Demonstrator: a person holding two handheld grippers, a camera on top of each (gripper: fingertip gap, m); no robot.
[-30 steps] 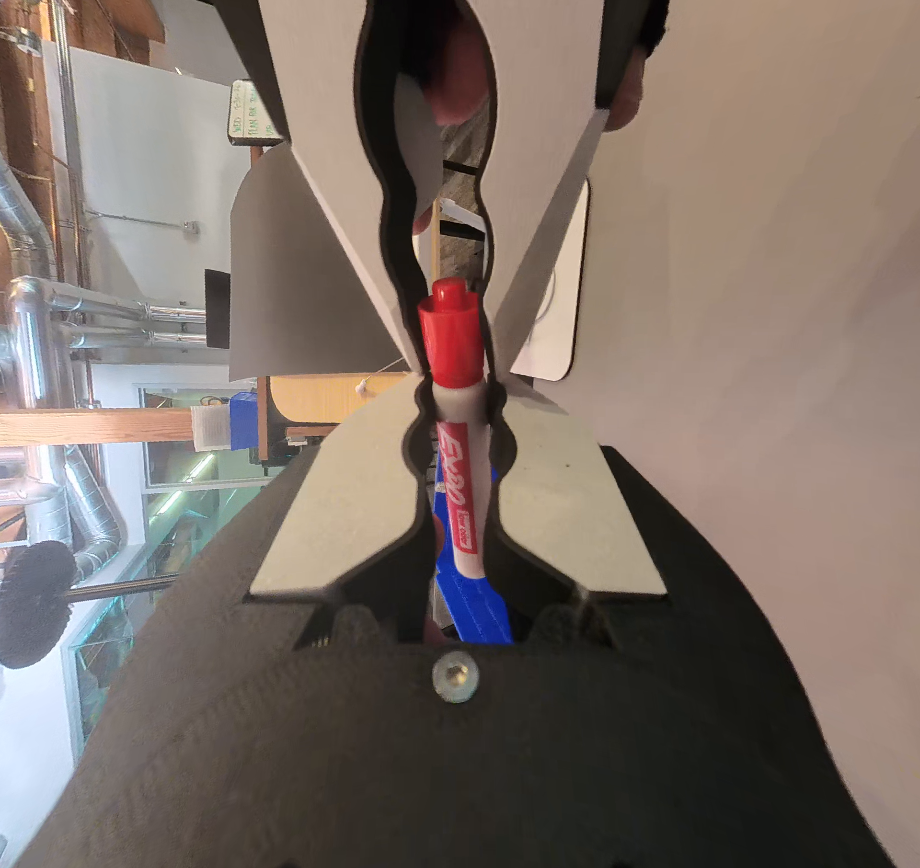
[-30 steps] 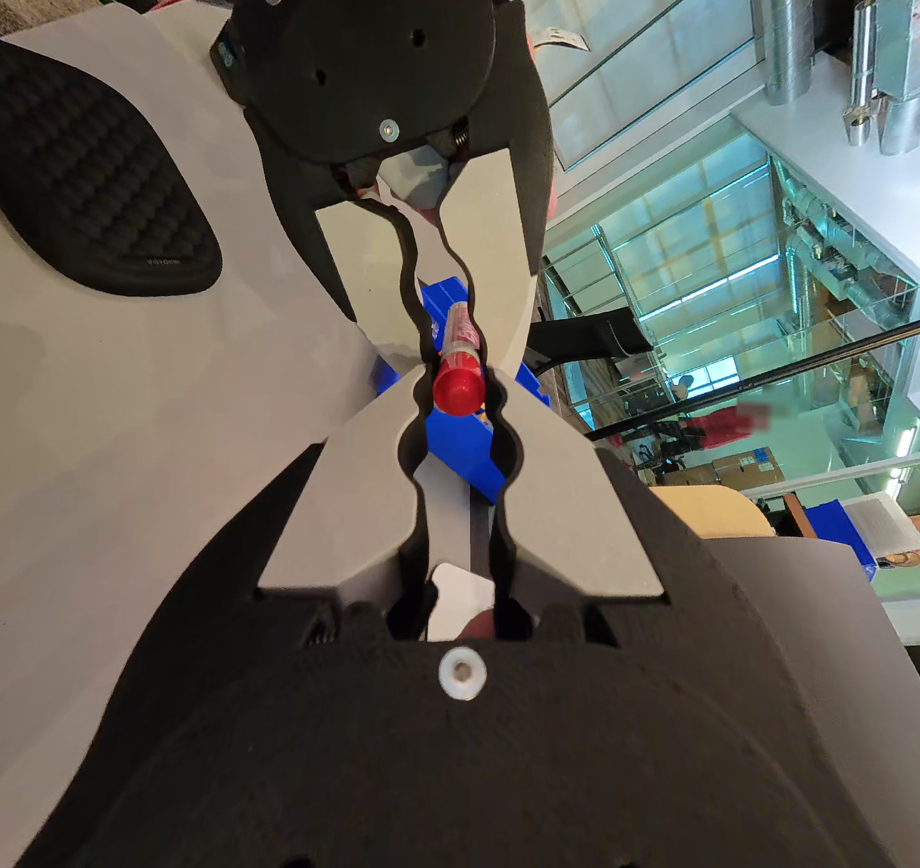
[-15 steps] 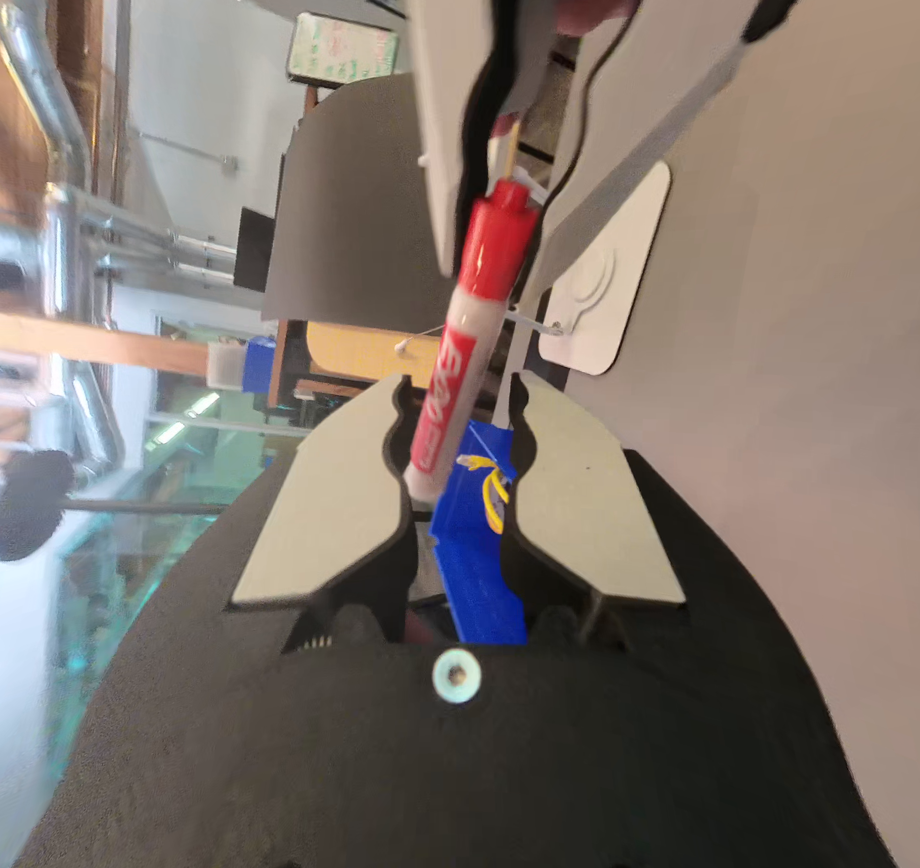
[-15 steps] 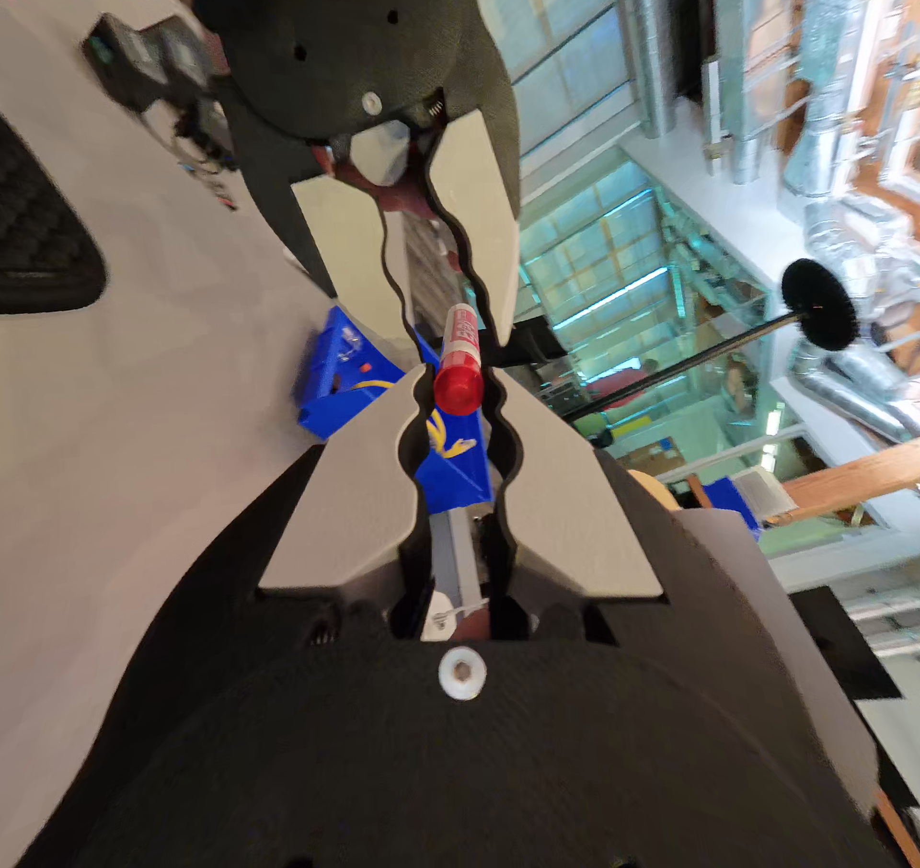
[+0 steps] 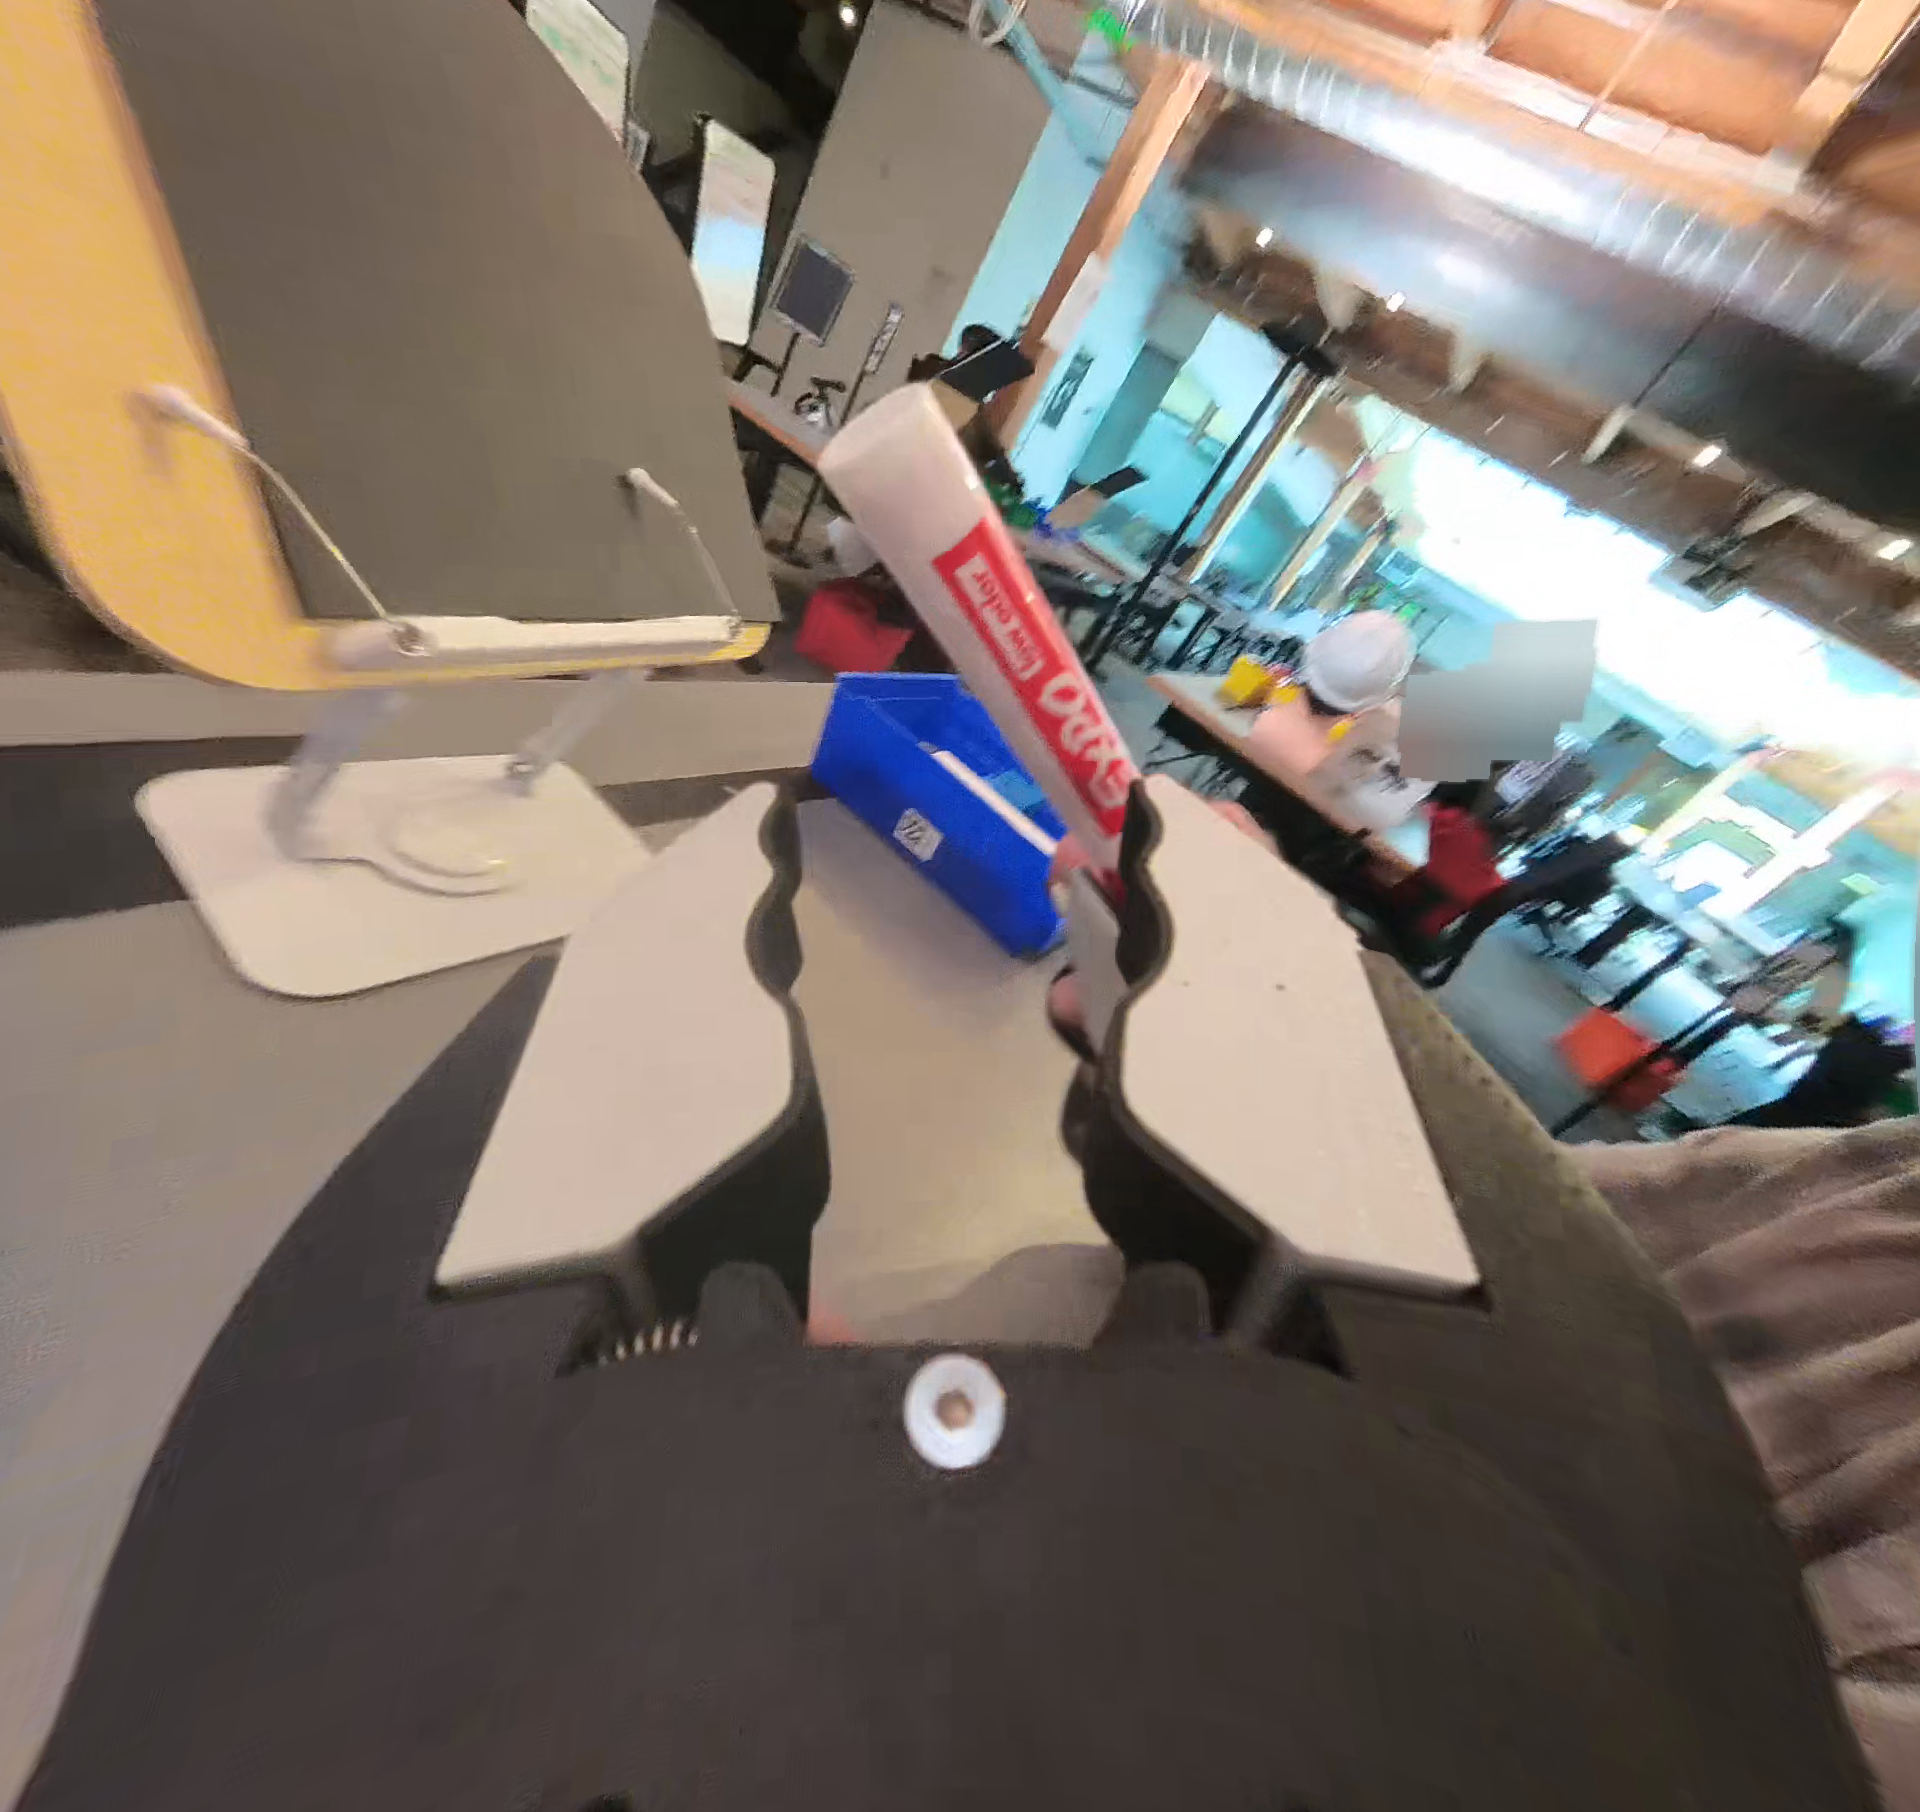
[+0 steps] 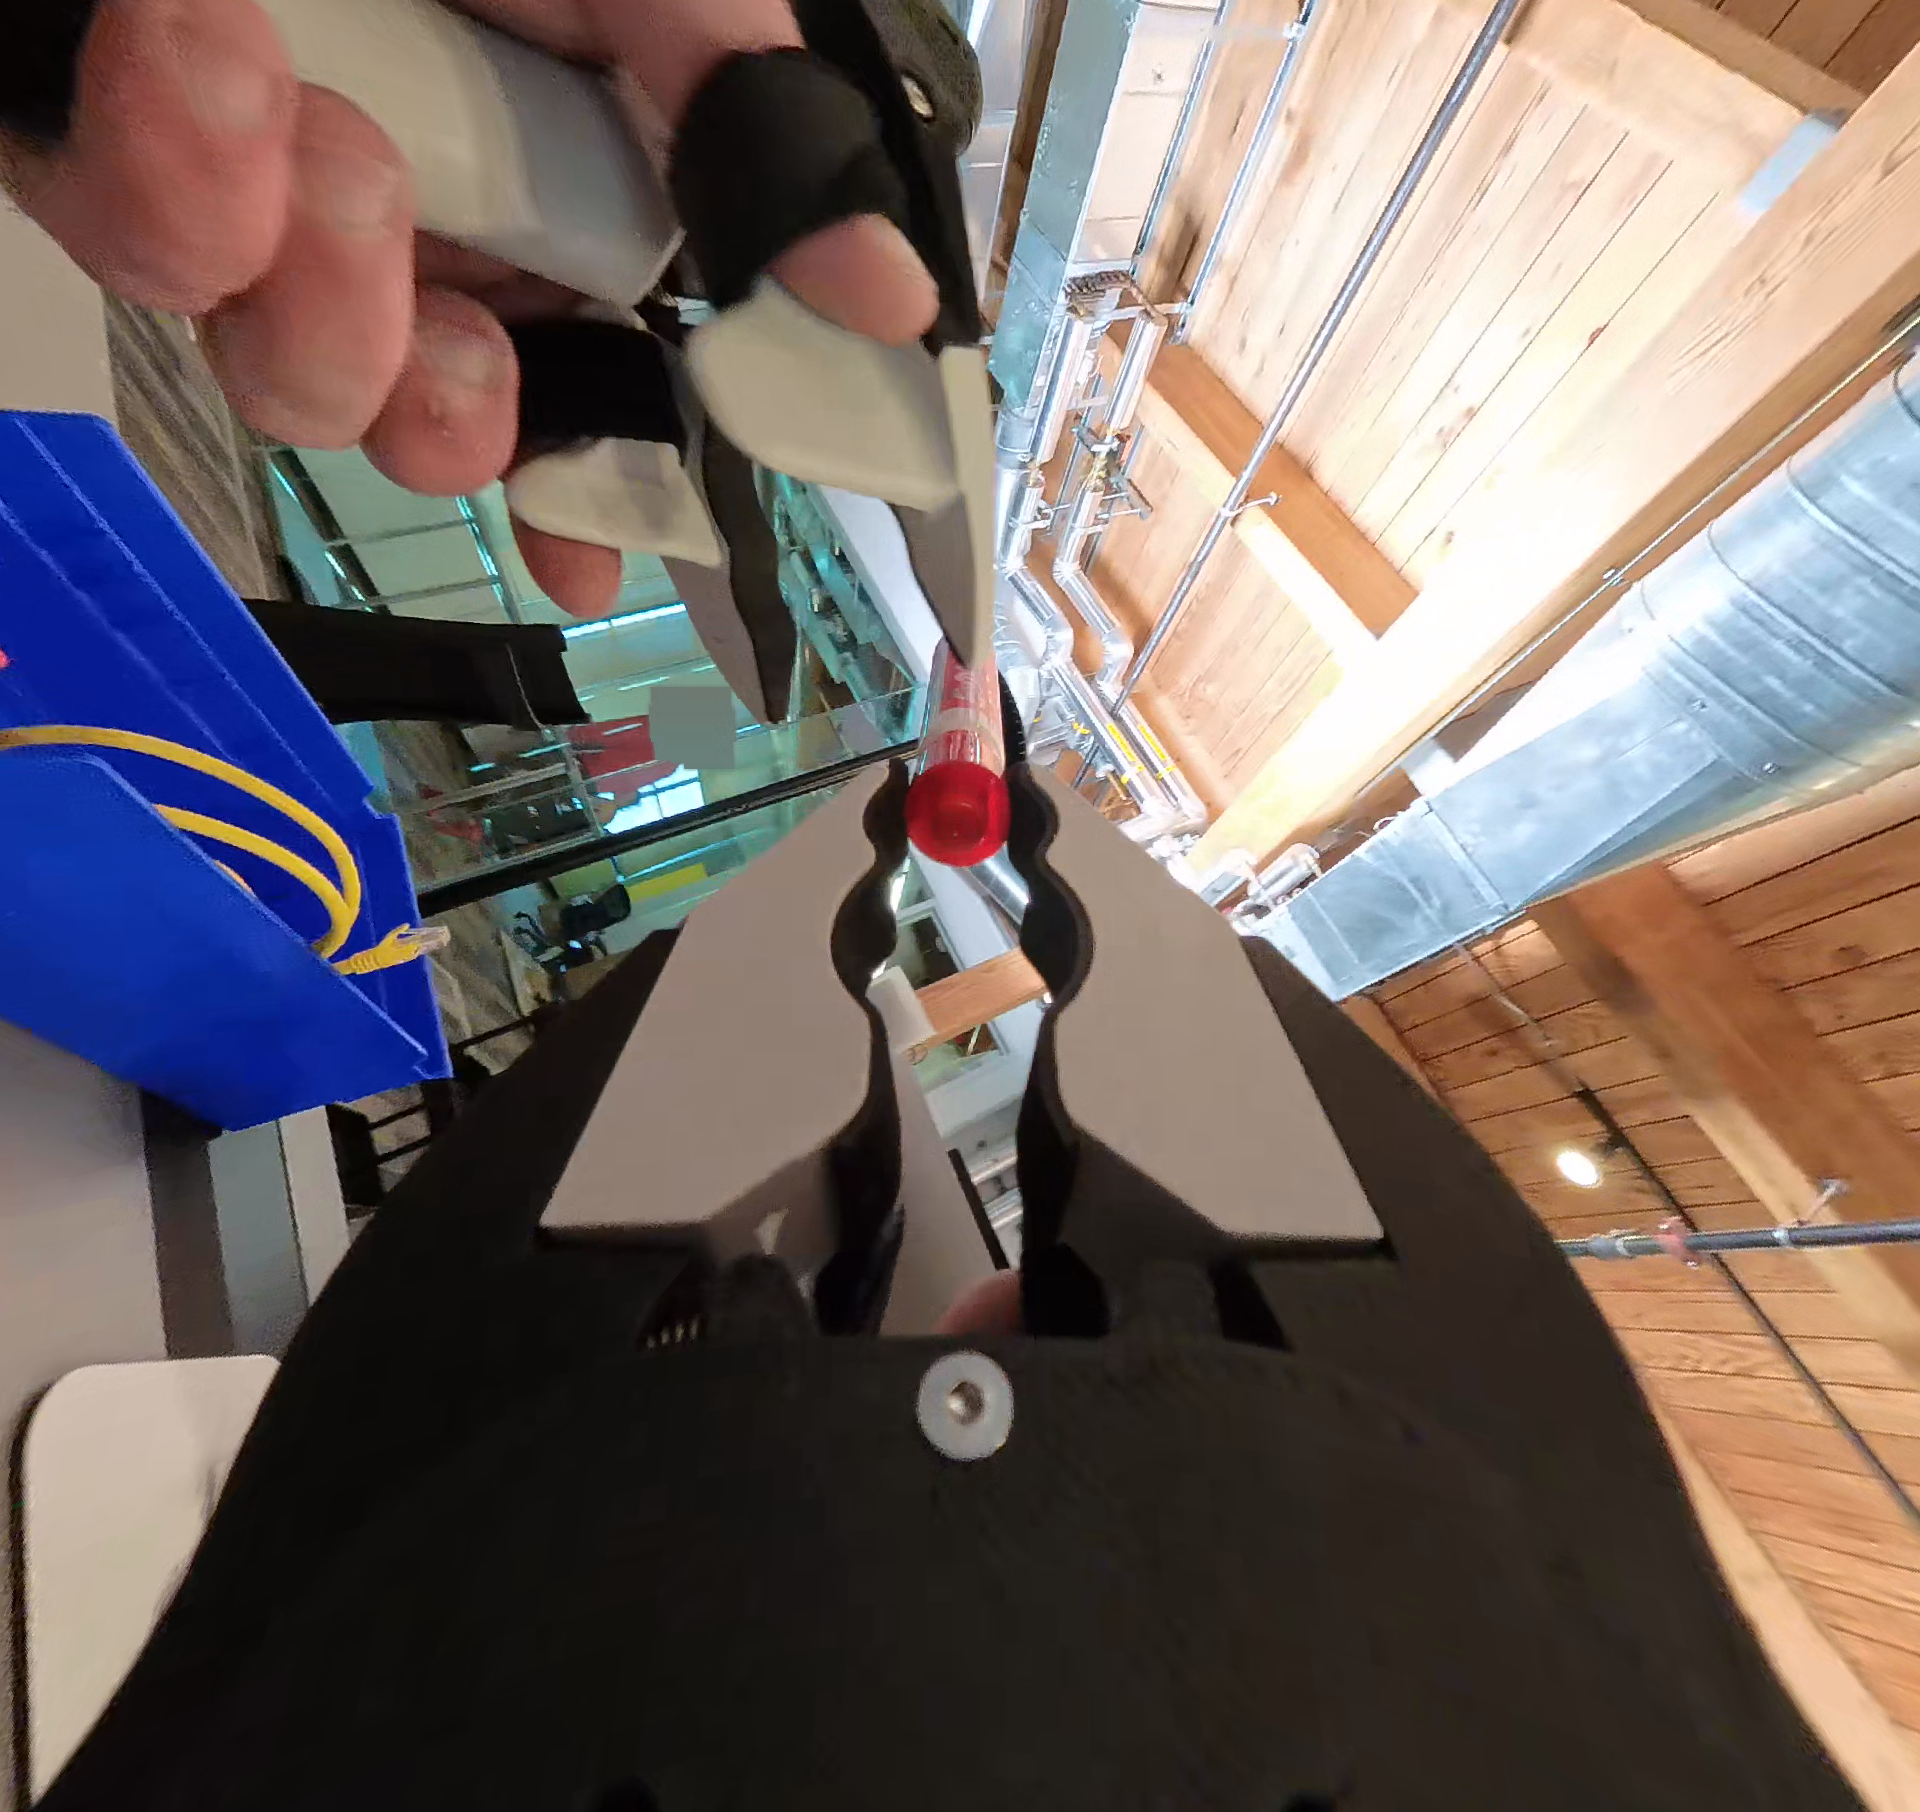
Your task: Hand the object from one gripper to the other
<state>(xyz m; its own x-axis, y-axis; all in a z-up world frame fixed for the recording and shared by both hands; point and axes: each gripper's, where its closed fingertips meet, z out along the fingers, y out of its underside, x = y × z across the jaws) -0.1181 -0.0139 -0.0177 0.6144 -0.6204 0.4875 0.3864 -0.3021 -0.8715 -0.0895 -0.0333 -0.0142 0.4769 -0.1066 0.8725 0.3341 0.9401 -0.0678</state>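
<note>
The marker (image 6: 956,812) has a white barrel, a red label and a red cap. My right gripper (image 6: 956,786) is shut on its cap end, and the barrel points away from the camera. In the left wrist view the marker (image 5: 997,640) stands tilted just beyond my right fingertip, its lower end hidden behind that finger. My left gripper (image 5: 956,796) is wide open and empty. In the right wrist view the left gripper (image 6: 873,682) is held by a hand (image 6: 364,204) at the upper left, jaws apart, with one fingertip (image 6: 966,619) close to the barrel.
A blue bin (image 5: 935,827) sits on the grey table (image 5: 156,1087); in the right wrist view the bin (image 6: 156,827) holds a yellow cable (image 6: 312,827). A white stand base (image 5: 395,879) carries a yellow and grey board (image 5: 364,256). Brown fabric (image 5: 1766,1347) lies at the right. The grippers' ends are close to 4 cm from one another.
My left gripper has opened and let go of the marker, then swung aside. The marker has stayed in my right gripper. Both views have turned sharply.
</note>
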